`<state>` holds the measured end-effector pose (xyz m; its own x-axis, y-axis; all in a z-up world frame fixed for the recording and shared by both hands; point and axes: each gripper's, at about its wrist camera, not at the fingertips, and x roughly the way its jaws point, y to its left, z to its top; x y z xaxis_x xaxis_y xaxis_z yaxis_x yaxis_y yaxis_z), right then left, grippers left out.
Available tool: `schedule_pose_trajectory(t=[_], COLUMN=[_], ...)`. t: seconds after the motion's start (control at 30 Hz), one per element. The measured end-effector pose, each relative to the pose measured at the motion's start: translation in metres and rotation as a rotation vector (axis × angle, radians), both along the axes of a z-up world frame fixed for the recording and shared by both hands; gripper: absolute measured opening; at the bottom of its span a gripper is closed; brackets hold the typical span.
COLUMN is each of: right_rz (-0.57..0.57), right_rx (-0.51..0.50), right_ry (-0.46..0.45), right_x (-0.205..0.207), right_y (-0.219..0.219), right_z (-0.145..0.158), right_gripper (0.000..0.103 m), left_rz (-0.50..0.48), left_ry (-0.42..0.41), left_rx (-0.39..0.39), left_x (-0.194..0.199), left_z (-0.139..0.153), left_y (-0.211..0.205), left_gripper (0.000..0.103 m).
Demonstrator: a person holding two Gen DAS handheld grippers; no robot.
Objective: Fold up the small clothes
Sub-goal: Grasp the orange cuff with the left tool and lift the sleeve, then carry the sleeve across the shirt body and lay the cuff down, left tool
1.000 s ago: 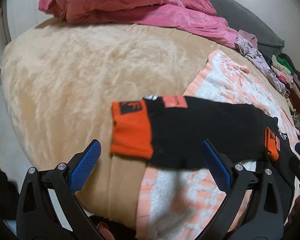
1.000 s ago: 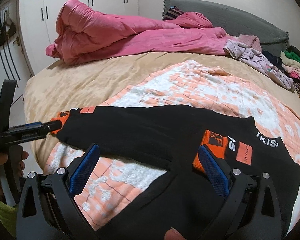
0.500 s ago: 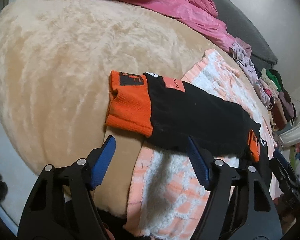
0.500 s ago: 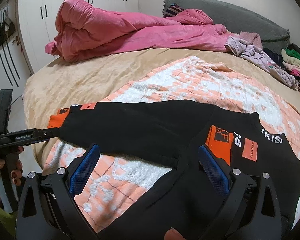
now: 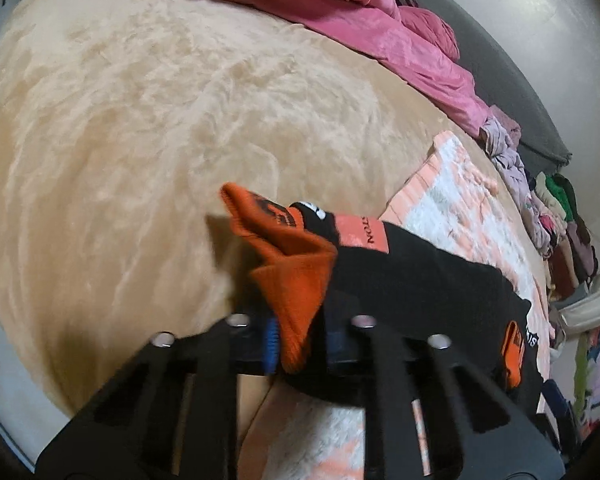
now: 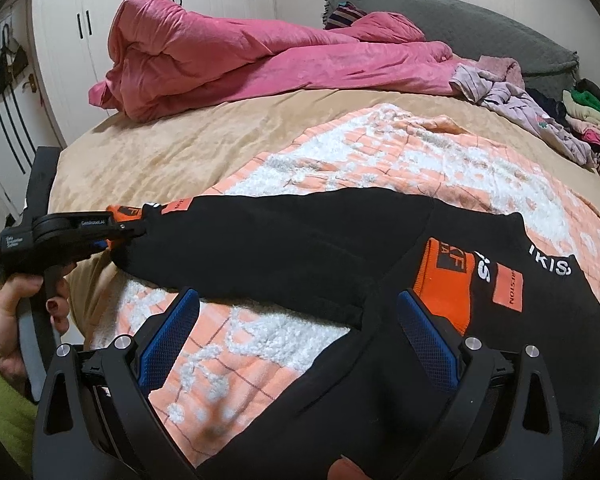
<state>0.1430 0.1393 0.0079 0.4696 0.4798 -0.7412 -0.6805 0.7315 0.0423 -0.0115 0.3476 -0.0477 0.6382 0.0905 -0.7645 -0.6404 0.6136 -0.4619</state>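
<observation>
A black sweatshirt (image 6: 284, 248) with orange cuffs lies on an orange-and-white blanket (image 6: 380, 148), one sleeve stretched left. My left gripper (image 5: 300, 344) is shut on the orange cuff (image 5: 296, 276) of that sleeve and lifts it a little; it also shows in the right wrist view (image 6: 128, 232) at the sleeve's end. The other orange cuff (image 6: 444, 280) lies folded on the sweatshirt's body. My right gripper (image 6: 296, 336) is open and empty, low over the sweatshirt's near edge, with its right finger beside that cuff.
The bed has a beige fleece cover (image 5: 140, 120). A crumpled pink duvet (image 6: 228, 60) lies at the back. A pile of loose clothes (image 6: 540, 116) runs along the right side by a grey headboard (image 6: 460, 20). White wardrobes (image 6: 140, 8) stand behind.
My left gripper moved in and closed on the sleeve's orange cuff, which now bunches and lifts. My right gripper stayed open in about the same place.
</observation>
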Motion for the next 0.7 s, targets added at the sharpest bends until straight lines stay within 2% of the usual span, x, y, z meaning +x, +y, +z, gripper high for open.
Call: schedule_pose_trajectory(t=[0.13, 0.47, 0.7], right_rz=[-0.035, -0.148, -0.243], right_rx=[0.012, 0.052, 0.076], right_ry=[0.006, 0.028, 0.023], right_x=[0.005, 0.019, 0.029], right_y=[-0.013, -0.060, -0.101], right_z=[0.000, 0.003, 0.008], right_gripper=[0.098, 0.098, 0.098], left_rz=[-0.031, -0.133, -0.245], left_ry=[-0.042, -0.164, -0.211], left_rx=[0.059, 0.142, 0.150], left_x=[0.004, 0.029, 0.059], left_z=[0.019, 0.074, 0.092], left_y=[-0.011, -0.055, -0.100], left_gripper=[0.006, 0.006, 0.005])
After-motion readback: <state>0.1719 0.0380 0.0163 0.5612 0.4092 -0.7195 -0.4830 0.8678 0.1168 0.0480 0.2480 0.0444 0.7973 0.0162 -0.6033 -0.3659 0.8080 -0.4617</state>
